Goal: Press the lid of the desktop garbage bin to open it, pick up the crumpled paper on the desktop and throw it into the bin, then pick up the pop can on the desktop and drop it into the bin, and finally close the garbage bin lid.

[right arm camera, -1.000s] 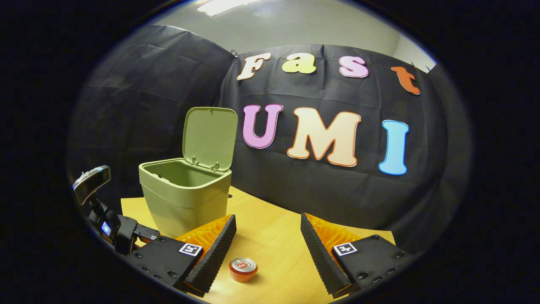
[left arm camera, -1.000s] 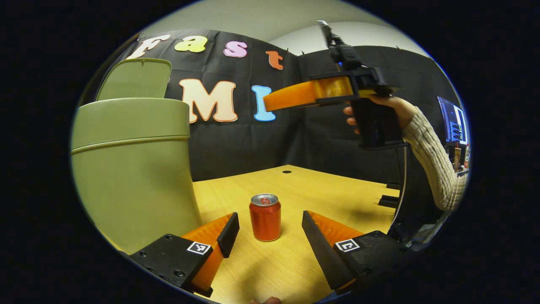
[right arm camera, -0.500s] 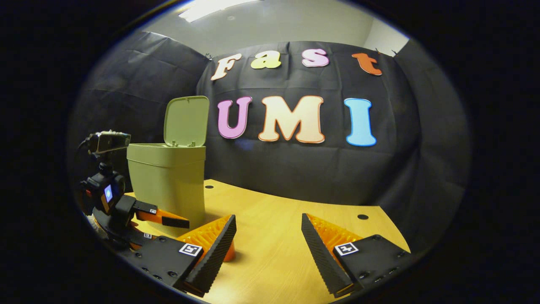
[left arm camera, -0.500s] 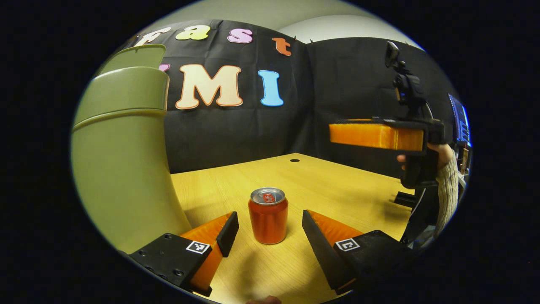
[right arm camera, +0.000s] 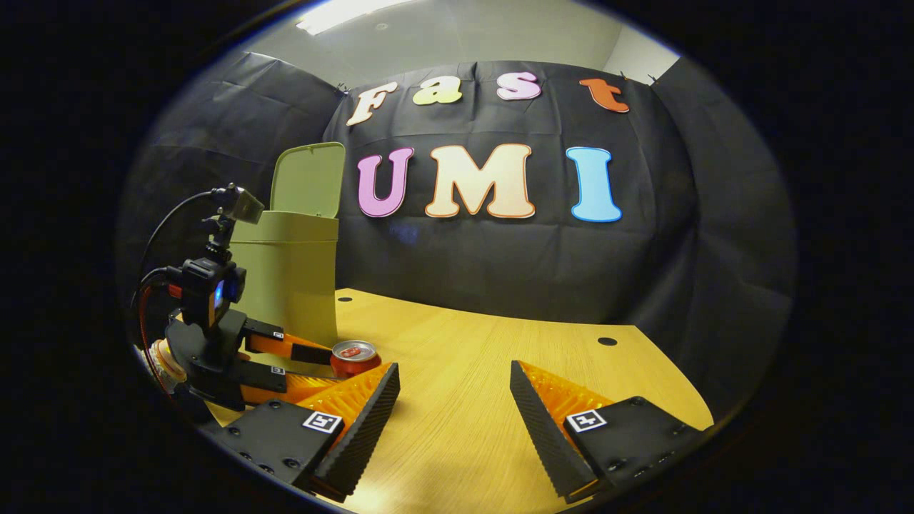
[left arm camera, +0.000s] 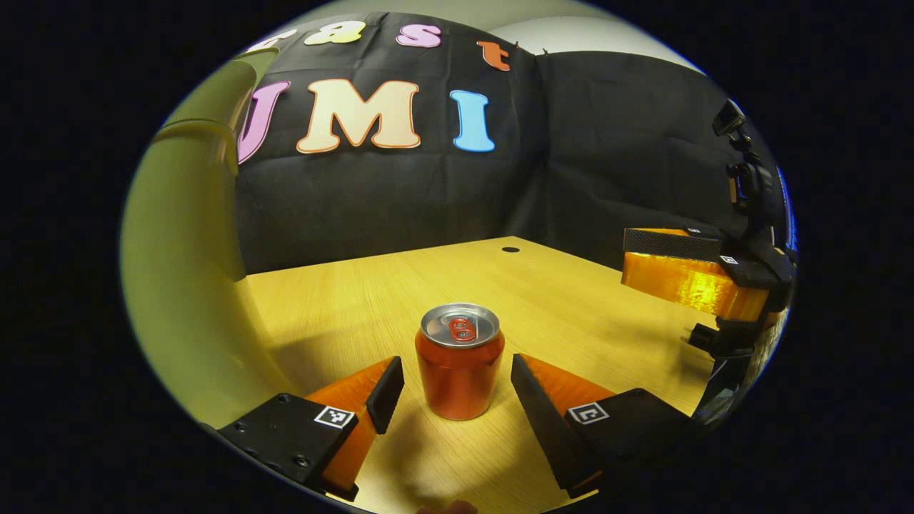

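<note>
Here, nearest the lens in the left gripper view, the left gripper (left arm camera: 457,389) stands wide open with the can (left arm camera: 460,370) upright between its fingers (left arm camera: 386,395), a gap on either side and neither pad touching; the can rests on the table (left arm camera: 571,314), its pull-tab top facing up. In the right gripper view the same gripper sits low at the table's left, its fingers flanking the can (right arm camera: 353,357); the right gripper (right arm camera: 455,410) is also open, holding nothing, hovering over bare wood well apart from the can.

Farther off, the bin (right arm camera: 293,271) stands just behind the can, its lid (right arm camera: 308,179) swung up; in the left gripper view its wall (left arm camera: 186,285) curves close on the left. No crumpled paper lies on the visible table, so the paper step looks done and the can pickup is in hand.

Risks, as I judge them: the can seems a touch nearer the right finger, so an uneven close could nudge or tip it; a grip on the smooth curved side could slip on the lift; the bin is close on the left, so a swing upward could clip its rim or knock the lid shut.
</note>
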Demonstrator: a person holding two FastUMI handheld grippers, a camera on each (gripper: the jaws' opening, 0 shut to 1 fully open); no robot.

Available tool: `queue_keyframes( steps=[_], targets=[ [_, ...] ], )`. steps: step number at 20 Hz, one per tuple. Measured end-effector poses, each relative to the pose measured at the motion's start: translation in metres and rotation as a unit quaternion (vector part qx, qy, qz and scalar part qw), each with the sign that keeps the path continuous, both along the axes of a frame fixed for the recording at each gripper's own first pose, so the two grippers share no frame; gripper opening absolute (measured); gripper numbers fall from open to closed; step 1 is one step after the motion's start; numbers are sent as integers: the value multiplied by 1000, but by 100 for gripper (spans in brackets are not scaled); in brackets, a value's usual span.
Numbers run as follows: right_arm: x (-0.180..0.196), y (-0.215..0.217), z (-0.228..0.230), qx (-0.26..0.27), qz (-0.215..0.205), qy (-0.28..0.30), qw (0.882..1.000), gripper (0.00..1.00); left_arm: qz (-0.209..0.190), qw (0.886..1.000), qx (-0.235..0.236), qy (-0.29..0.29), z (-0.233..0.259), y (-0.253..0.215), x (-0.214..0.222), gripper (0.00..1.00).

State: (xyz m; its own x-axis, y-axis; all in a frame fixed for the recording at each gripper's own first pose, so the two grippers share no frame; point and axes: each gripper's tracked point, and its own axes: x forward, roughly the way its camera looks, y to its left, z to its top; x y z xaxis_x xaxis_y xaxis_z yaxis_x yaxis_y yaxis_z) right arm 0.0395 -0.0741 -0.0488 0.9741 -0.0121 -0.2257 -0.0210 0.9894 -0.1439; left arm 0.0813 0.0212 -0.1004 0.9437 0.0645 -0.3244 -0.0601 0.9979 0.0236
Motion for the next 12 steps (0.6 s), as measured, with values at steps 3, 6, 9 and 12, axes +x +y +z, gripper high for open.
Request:
queue_keyframes(
  steps=[3, 6, 9, 12],
  targets=[
    [1, 1, -6, -3, 1, 6, 1000, 98, 12, 1000, -1, 6, -2, 6, 3, 93],
    [1, 0, -11, -4, 1, 14, 1000, 98, 21, 1000, -3, 18, -7, 10, 9, 93],
    [3, -3, -14, -7, -5, 21, 1000, 98, 28, 999, -5, 34, -16, 10, 14, 92],
    [4, -3, -15, 0, -10, 21, 1000, 98, 42, 998, -13, 45, -22, 14, 20, 92]
  ],
)
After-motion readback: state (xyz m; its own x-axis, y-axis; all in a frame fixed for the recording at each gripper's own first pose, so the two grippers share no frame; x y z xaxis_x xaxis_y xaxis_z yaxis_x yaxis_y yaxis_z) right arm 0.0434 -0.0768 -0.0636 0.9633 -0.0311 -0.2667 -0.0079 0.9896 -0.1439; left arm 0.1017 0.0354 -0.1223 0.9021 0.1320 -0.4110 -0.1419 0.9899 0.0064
